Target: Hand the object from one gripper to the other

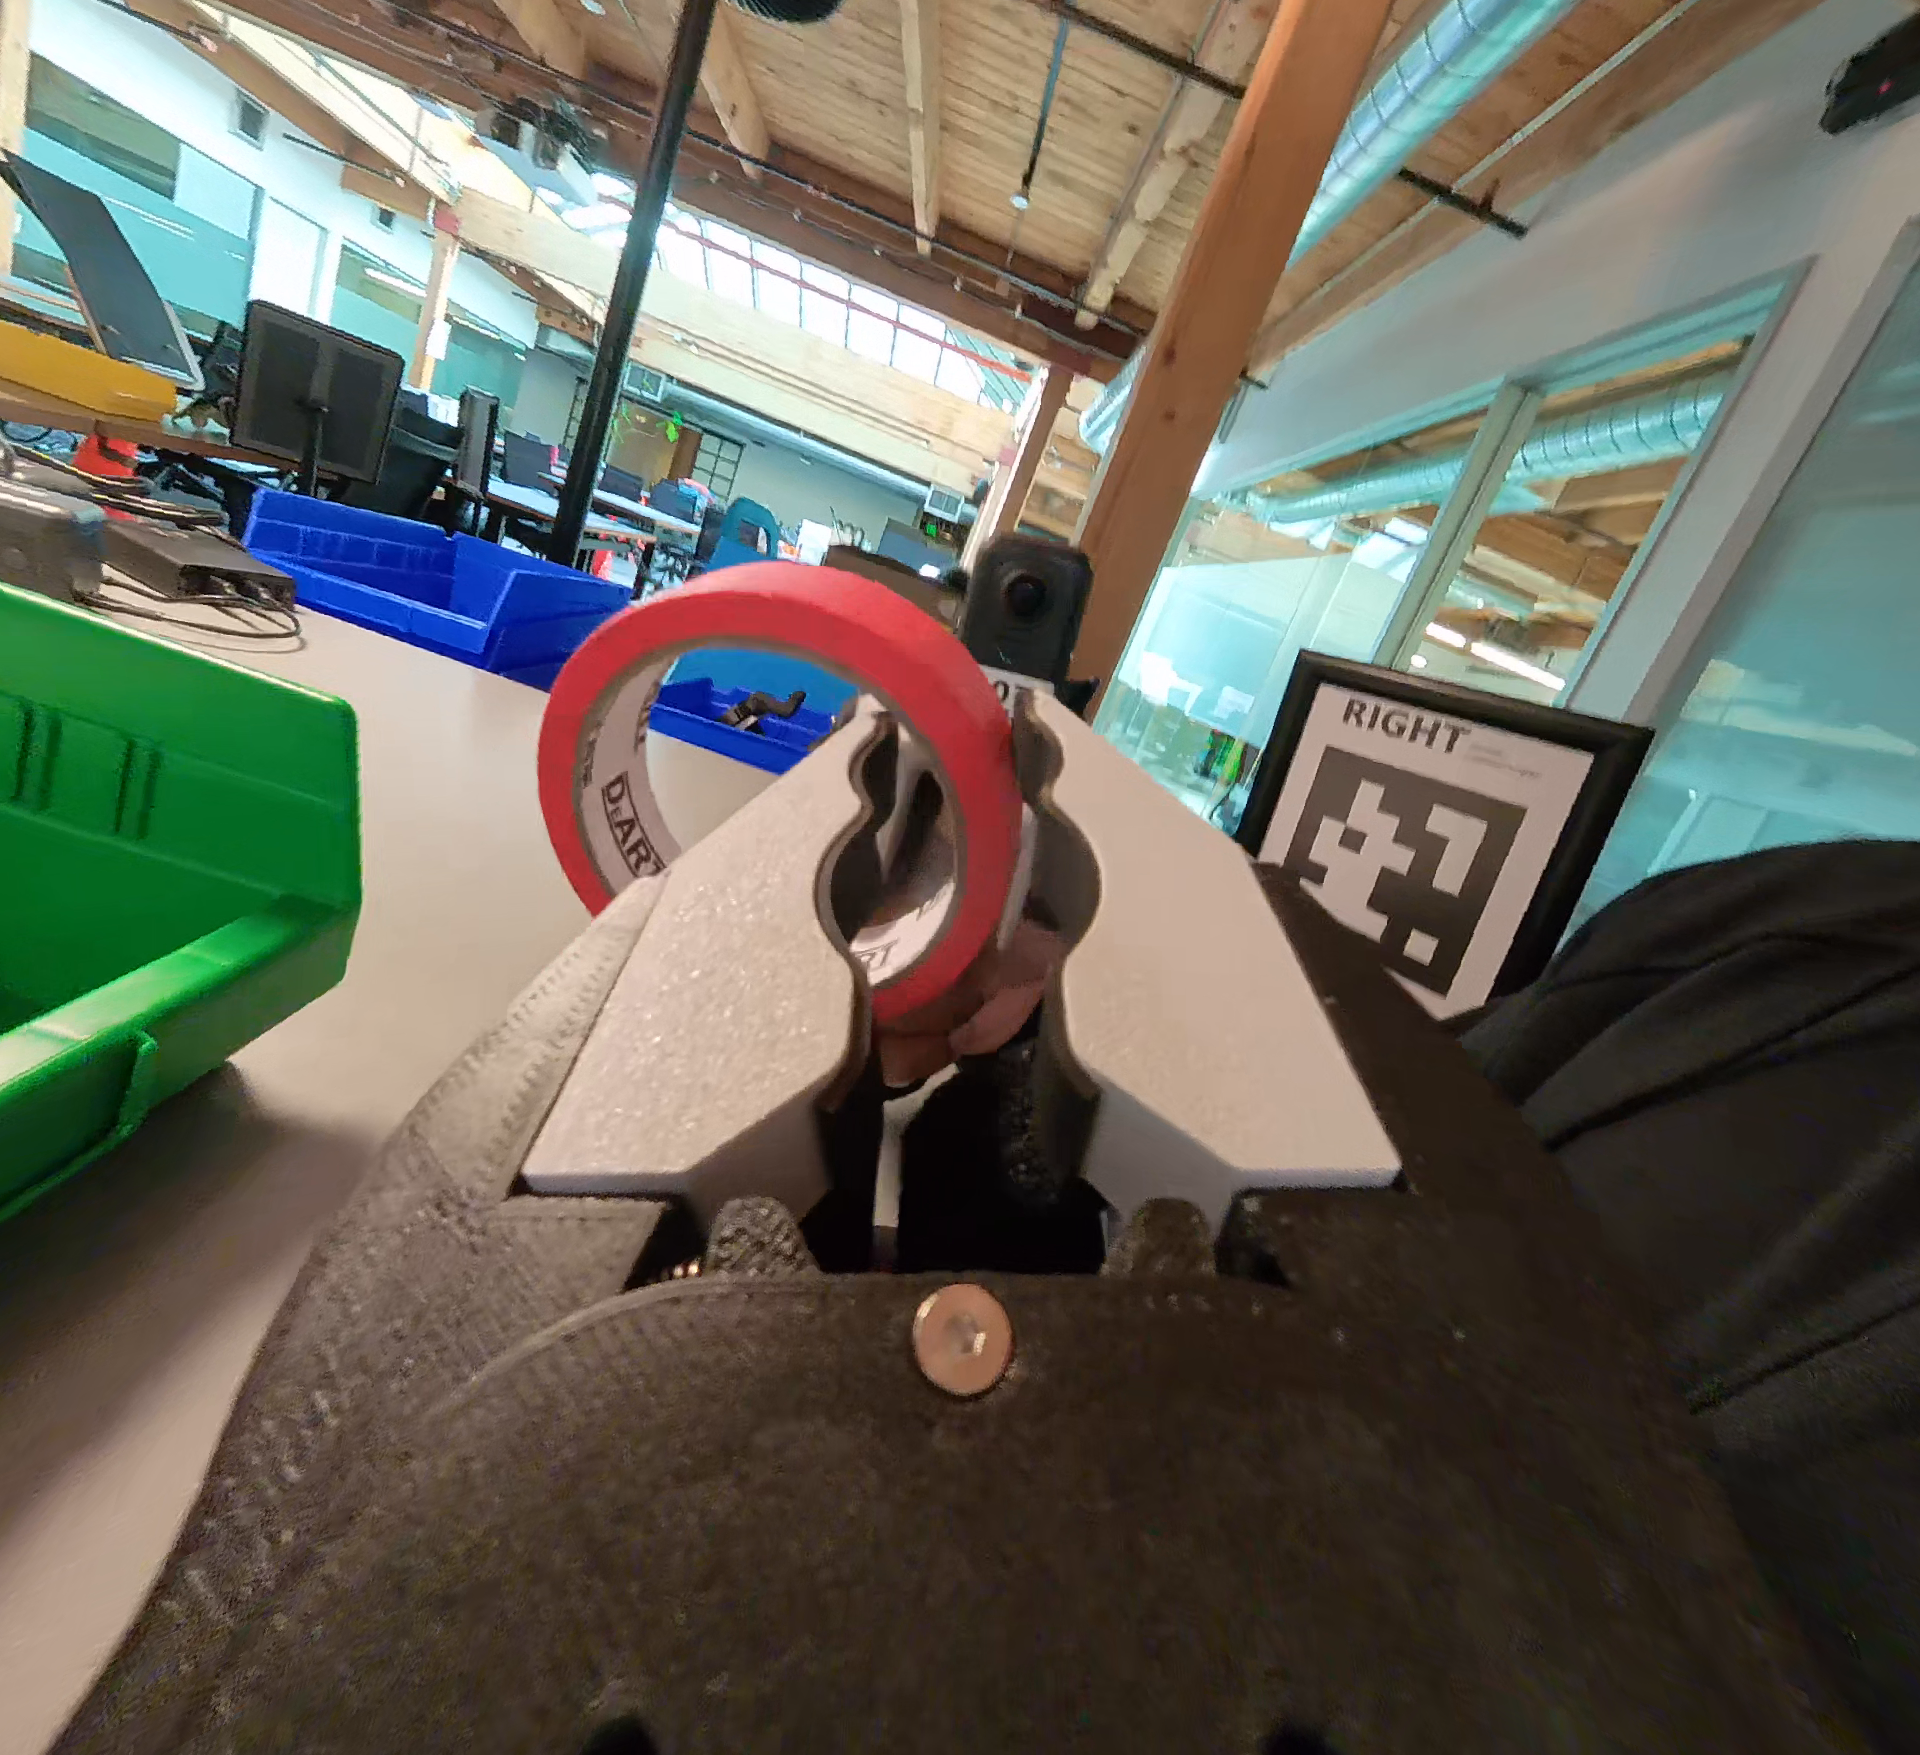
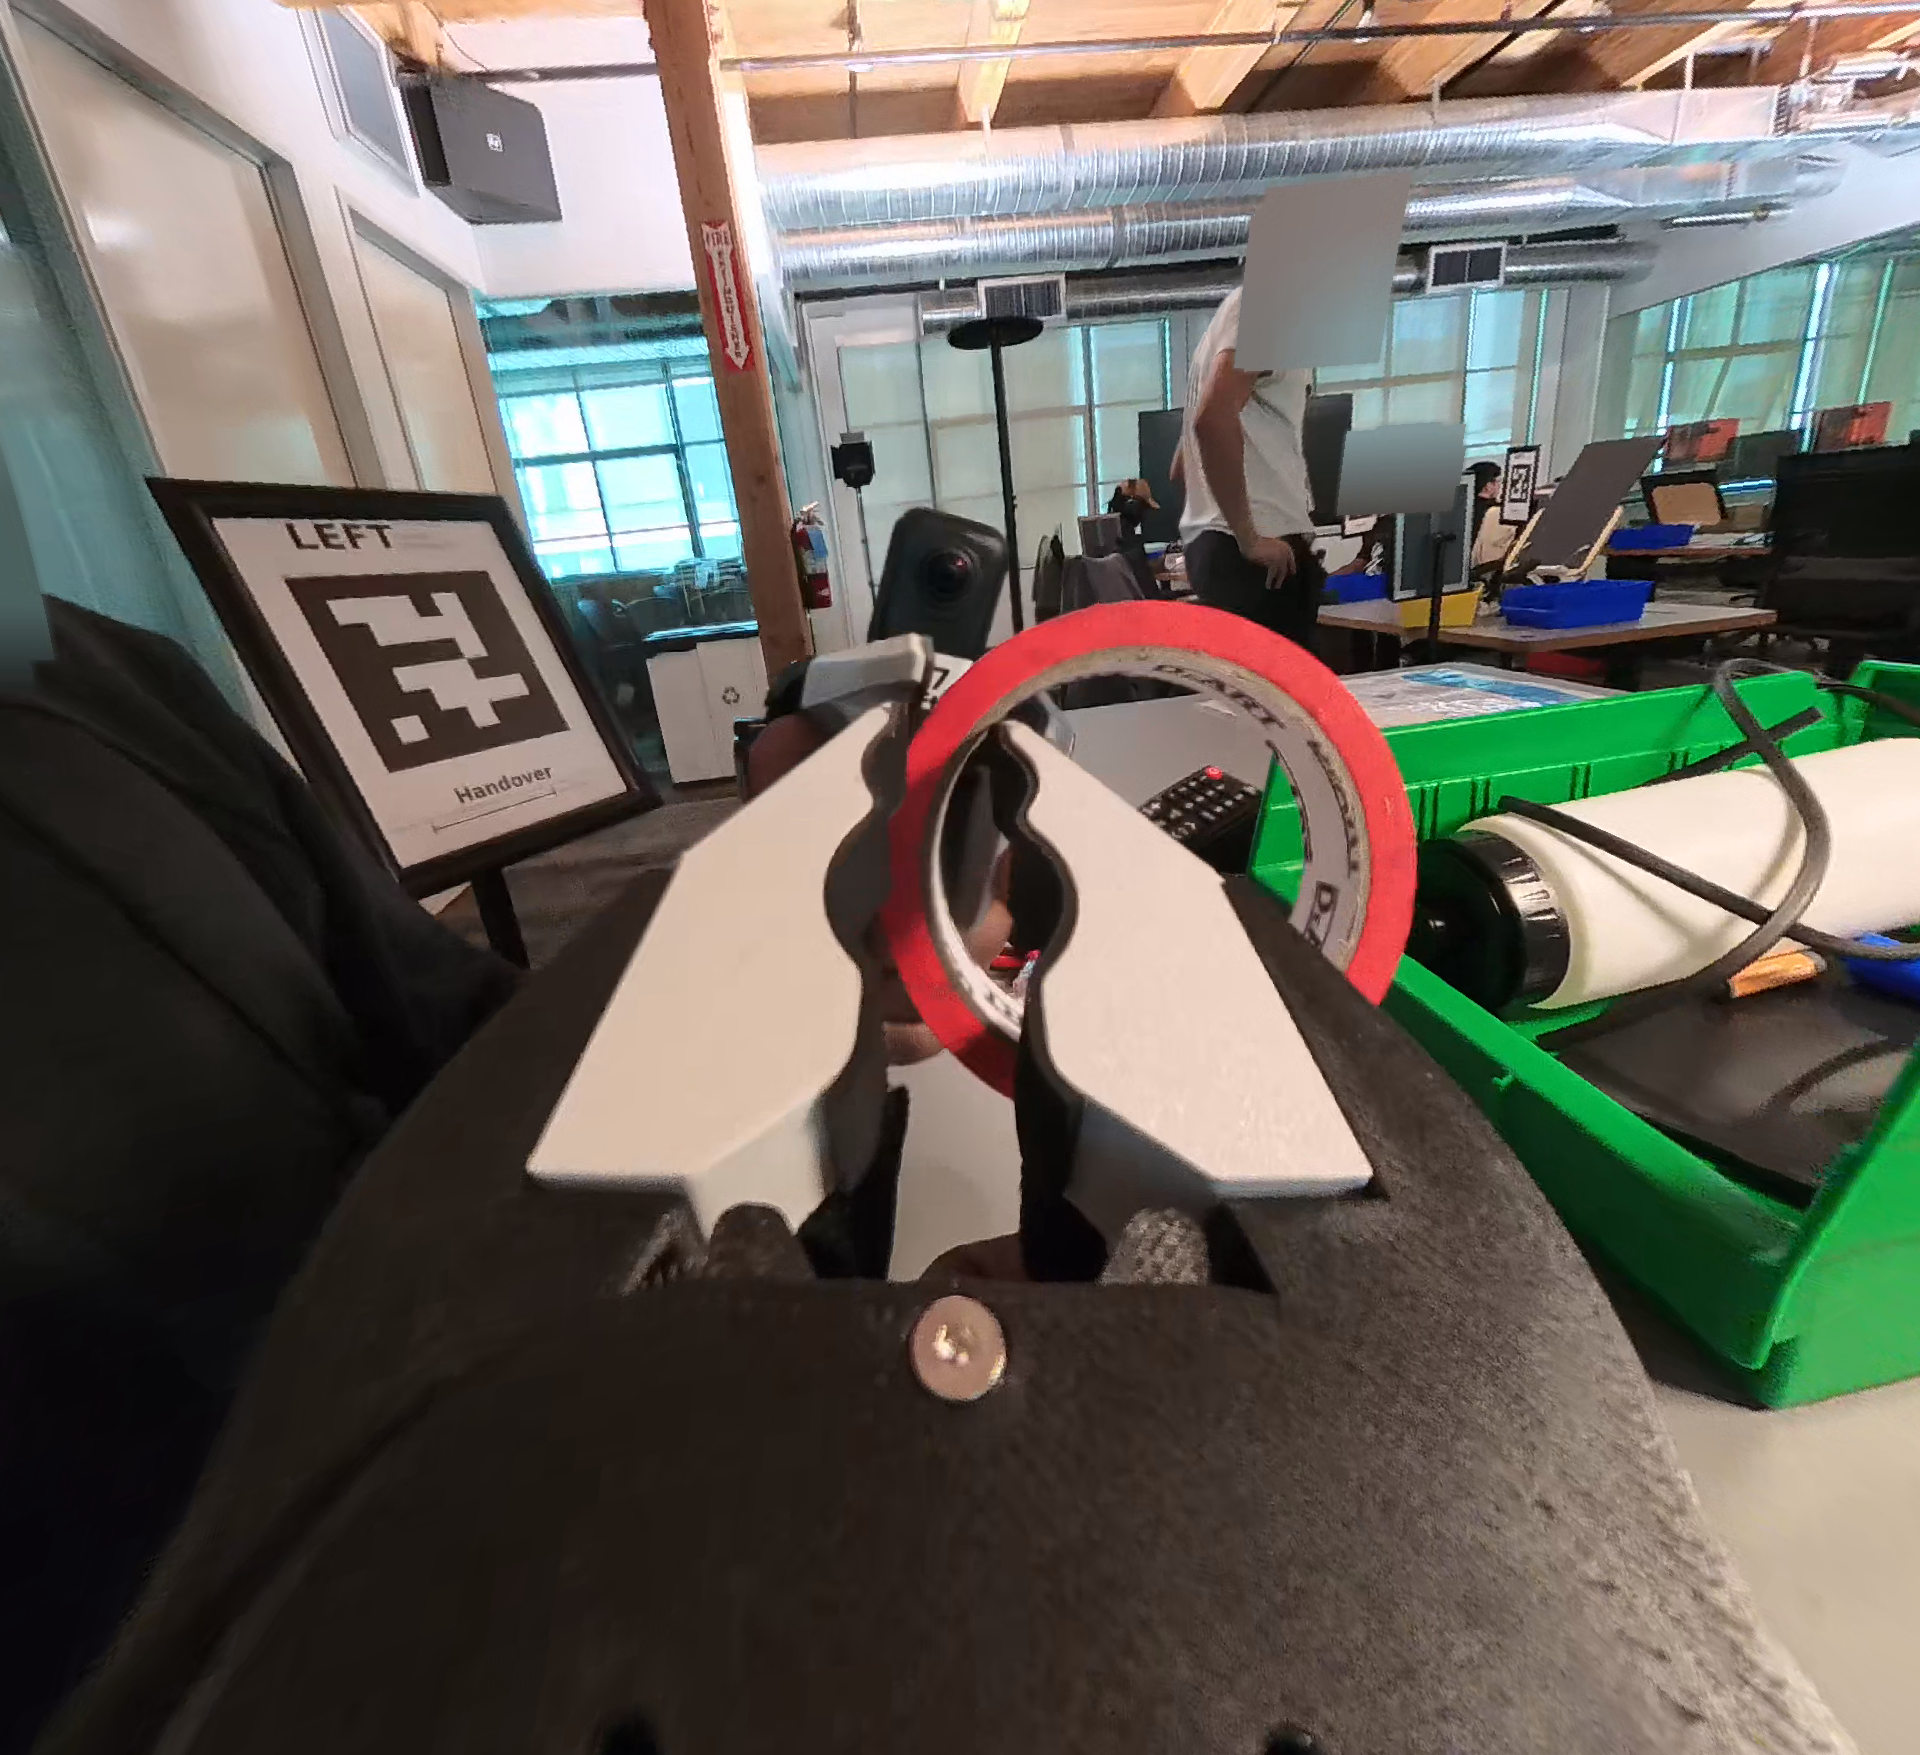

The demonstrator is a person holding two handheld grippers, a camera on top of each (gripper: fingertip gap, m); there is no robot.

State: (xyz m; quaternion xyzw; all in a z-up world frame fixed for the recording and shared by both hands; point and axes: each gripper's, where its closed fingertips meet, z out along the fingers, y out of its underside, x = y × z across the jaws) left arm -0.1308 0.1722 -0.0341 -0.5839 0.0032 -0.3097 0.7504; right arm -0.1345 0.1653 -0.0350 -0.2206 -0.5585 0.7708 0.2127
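Red masking tape, a roll (image 1: 779, 791) with a pale printed core, stands on edge above the worktop (image 1: 436, 832) with its hole facing roughly across the jaws, so the axis through the hole runs sideways and a little toward the camera in both wrist views. In the left wrist view a green bin (image 1: 156, 864) fills the left edge and blue bins (image 1: 436, 583) lie farther back, then the left gripper (image 1: 940, 718) comes in the middle: one grey finger passes through the hole and the other lies against the outer red band, so the jaws pinch the right-hand wall of the ring between them. The lower arc of the roll is hidden behind the fingers, and something pinkish shows blurred in the gap below it; I cannot tell what it is. To the right stand a small black camera (image 1: 1023, 604) and a framed marker board (image 1: 1423, 853), its lower corner cut off by dark cloth. In the right wrist view another framed marker board (image 2: 416, 666) stands at left, then the right gripper (image 2: 951, 729) closes on the same roll (image 2: 1340, 770) from its other side, one finger outside the left wall and one inside the hole, pinching that wall. The tip of the other gripper shows just behind, mostly hidden. At right a green bin (image 2: 1558, 1186) holds a white cylinder (image 2: 1714, 864) and a black cable (image 2: 1787, 770), cut off by the frame edge.
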